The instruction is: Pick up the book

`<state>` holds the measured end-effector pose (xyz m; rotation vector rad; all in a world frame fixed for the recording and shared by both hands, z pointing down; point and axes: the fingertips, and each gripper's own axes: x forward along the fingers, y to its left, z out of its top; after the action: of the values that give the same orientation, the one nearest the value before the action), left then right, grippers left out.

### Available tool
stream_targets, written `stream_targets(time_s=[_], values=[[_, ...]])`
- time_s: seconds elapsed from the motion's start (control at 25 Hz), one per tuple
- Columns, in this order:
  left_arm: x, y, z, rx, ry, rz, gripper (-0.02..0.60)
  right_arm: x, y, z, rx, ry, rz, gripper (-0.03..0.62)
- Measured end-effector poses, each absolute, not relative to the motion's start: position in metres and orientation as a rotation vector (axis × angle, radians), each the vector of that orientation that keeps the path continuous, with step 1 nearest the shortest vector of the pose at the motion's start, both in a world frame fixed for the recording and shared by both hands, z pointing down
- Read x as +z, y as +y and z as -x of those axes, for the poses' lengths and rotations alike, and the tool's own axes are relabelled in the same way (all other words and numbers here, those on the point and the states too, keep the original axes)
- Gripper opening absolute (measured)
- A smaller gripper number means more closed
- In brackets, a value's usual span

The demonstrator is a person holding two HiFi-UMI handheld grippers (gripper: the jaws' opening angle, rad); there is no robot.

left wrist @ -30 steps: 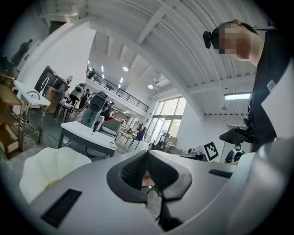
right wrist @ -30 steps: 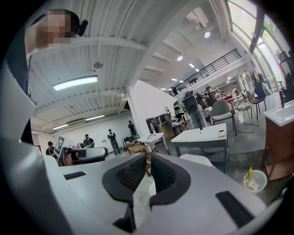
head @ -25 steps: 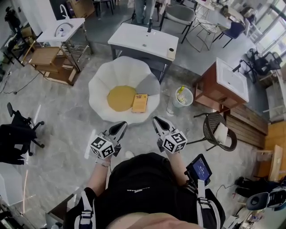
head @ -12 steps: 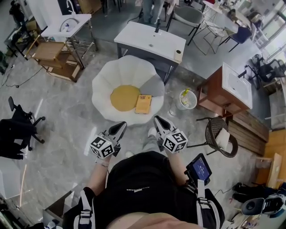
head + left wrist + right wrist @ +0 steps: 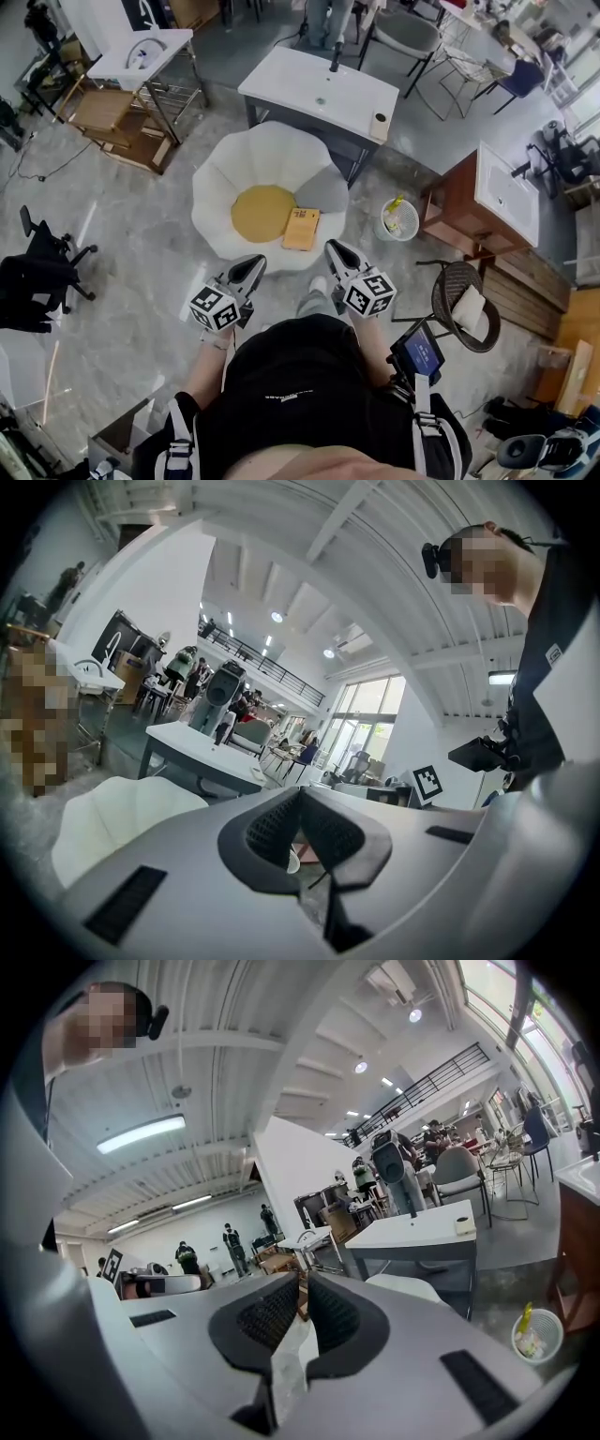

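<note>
Two tools at lower centre of the head view, side by side above a dark-clothed torso, both aimed up the frame at a white shell-shaped seat. Left tool just left of centre, jaws drawn together with nothing between them; in the left gripper view its dark ribbed pads meet at the tips. Right tool just right of centre, apart from its twin; in the right gripper view its pads narrowed to a thin slit, gripping nothing. Book, orange-tan, flat on the seat, above and between the two tool tips, touching neither. Lies just beside a round yellow cushion on its left and below a grey cushion. White worktop beyond the seat at upper centre, a small roll at its right corner. Mesh bin on the grey floor right of the seat, near the right tool
</note>
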<state>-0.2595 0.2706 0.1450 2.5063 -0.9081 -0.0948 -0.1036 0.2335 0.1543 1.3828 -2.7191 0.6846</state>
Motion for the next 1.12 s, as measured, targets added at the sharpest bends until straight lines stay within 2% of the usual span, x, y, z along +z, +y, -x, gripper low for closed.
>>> stream_targets(time_s=[0.64, 1.12], values=[[0.138, 0.132, 0.151, -0.076, -1.043, -2.447, 0.014, 0.15, 0.078, -0.011, 0.697, -2.766, -1.277, 0.048], [0.138, 0.087, 0.083, -0.065, -1.126, -2.431, 0.014, 0.154, 0.035, -0.067, 0.699, -2.793, -1.159, 0.048]])
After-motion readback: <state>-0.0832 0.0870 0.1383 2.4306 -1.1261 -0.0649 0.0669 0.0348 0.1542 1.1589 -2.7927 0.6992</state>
